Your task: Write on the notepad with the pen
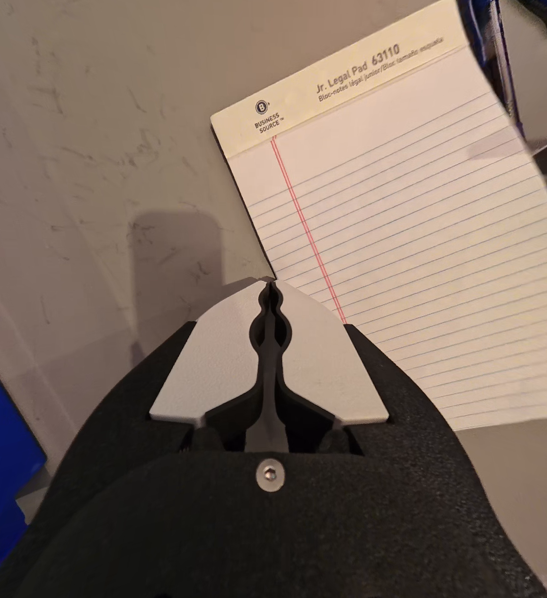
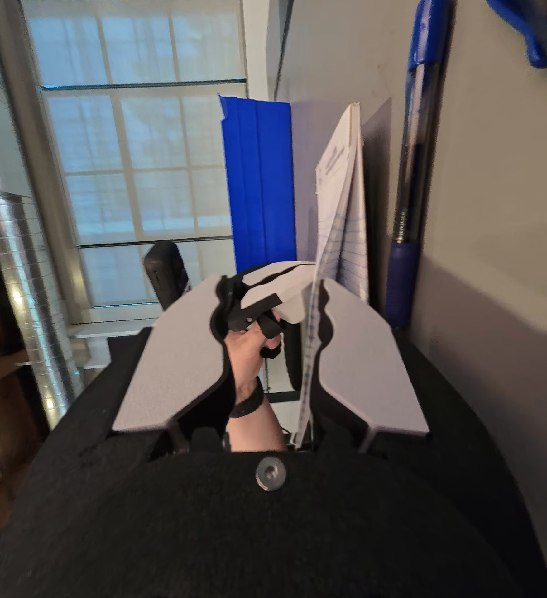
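Two hand-held grippers are seen, each with grey fingers on a black body. The left hand-held gripper (image 1: pixel 270 284) is closed, with its fingertips pressed together and nothing between them. Its tips are placed at the lower left edge of the white lined paper notepad (image 1: pixel 411 226), which lies flat on the grey table (image 1: pixel 87 145). The notepad has a cream strip along its top and a red line down its left side. No writing is seen on the lines of the page.

The right hand-held gripper (image 2: pixel 273 283) is held open. The view from it is turned sideways, so the table (image 2: pixel 492 226) looks like a wall. A sheet of the notepad (image 2: pixel 340 207) is seen edge-on, just beside the right finger. The clear plastic pen with a blue cap and blue grip (image 2: pixel 411 194) lies on the table beside the notepad, apart from both grippers. A blue plastic bin (image 2: pixel 259 181) is seen behind the notepad.
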Demonstrator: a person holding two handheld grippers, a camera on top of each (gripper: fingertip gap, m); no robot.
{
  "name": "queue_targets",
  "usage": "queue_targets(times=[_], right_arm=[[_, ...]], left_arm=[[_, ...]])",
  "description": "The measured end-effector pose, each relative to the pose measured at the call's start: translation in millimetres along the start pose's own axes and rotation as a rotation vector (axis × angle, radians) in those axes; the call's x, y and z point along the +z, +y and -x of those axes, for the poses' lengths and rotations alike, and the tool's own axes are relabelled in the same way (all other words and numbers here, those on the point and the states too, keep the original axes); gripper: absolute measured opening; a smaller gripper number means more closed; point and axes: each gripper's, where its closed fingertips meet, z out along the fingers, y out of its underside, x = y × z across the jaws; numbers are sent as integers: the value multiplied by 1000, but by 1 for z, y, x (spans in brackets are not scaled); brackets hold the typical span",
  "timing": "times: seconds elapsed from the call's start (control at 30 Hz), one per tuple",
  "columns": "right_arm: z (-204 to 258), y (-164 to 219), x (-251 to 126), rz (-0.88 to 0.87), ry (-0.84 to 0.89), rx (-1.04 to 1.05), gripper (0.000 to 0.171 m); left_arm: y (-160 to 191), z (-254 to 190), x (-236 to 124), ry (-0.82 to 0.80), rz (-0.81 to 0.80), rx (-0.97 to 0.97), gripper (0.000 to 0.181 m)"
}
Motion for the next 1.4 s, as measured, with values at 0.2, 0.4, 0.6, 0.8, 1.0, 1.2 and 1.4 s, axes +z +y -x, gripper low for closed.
queue_targets(times=[0.2,0.4,0.6,0.8,1.0,1.2,1.4], right_arm=[[-5,30,21,109,38,4,76],[-13,31,27,124,61,-36,38],[-17,34,24,179,107,-156,3],[7,36,15,232,71,-354,3],[40,53,3,378,22,-625,2],[93,73,-9,457,-95,-742,3],[148,88,-24,508,-241,-745,3]], left_arm=[[0,-3,0,24,-4,-2,0],[1,-4,0,41,-16,-7,0],[3,-4,-4,100,-34,-47,0],[-12,1,-27,226,-215,-177,2],[-12,-16,-44,365,-314,-214,13],[-10,-37,-67,570,-438,-252,19],[-17,-46,-89,657,-602,-165,41]])
